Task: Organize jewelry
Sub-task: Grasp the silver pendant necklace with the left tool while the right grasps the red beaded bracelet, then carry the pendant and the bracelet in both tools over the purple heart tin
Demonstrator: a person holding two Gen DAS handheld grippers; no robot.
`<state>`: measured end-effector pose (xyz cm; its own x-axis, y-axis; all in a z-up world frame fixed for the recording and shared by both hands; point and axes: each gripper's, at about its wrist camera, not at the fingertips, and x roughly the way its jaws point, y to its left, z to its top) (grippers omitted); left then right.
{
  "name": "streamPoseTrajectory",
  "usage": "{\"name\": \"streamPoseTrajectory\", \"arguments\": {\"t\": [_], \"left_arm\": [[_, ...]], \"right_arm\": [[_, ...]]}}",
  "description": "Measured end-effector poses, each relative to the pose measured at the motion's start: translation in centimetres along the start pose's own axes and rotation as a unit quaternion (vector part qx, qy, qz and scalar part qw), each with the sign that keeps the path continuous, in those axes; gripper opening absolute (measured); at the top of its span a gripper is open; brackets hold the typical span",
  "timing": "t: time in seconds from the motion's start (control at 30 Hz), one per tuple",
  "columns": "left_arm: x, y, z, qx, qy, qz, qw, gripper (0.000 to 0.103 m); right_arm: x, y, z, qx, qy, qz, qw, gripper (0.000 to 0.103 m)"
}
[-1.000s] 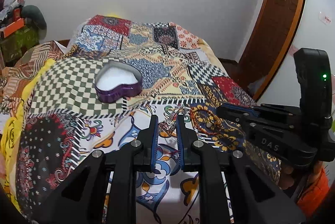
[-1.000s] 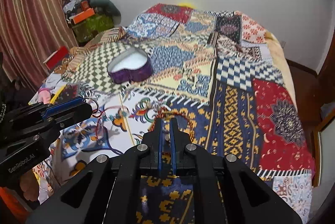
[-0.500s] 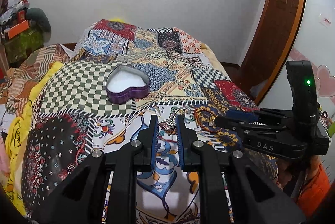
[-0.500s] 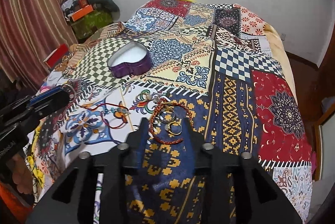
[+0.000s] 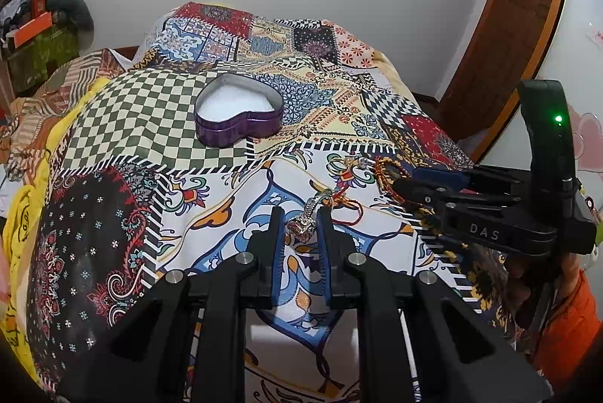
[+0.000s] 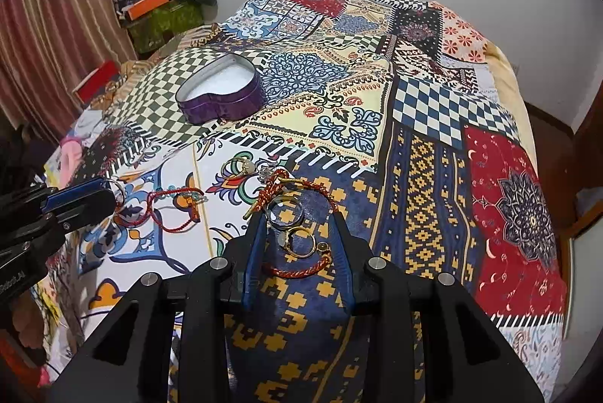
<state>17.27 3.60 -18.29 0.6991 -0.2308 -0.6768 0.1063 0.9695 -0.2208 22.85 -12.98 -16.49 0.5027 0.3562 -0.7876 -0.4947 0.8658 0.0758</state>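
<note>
A silver pendant charm (image 5: pixel 301 229) is gripped between the left gripper (image 5: pixel 297 233) jaws, transfer to the purple heart-shaped tin (image 5: pixel 238 114) ahead seemingly due, while the right gripper (image 6: pixel 297 233) jaws are spread around gold rings (image 6: pixel 301 241) on the bed.

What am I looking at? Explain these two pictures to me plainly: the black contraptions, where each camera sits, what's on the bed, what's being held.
There is no robot here. A person holds a pair of black tongs in each hand, and a camera on each pair looks forward along its fingers. One picture comes from the left tongs, the other from the right tongs; each also shows the other pair at its edge. Below is a bed with a patchwork quilt. On it sit an open purple heart-shaped tin, a thin red cord, a braided red bracelet and several rings. The left tongs pinch a small silver charm. The right tongs are open and empty, straddling the rings.
</note>
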Motion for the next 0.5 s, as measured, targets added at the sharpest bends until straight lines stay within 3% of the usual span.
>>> {"name": "streamPoseTrajectory", "arguments": {"t": [0.23,0.5], "left_arm": [[0.4,-0.1,-0.1,0.0,0.004,-0.002,1.0,0.015],[0.2,-0.2,-0.3,0.002,0.003,-0.001,1.0,0.015]], "right_arm": [[-0.4,0.6,-0.6,-0.03,0.005,-0.006,1.0,0.029],[-1.9,-0.9,-1.5,0.002,0.006,-0.015,1.0,0.029]]}}
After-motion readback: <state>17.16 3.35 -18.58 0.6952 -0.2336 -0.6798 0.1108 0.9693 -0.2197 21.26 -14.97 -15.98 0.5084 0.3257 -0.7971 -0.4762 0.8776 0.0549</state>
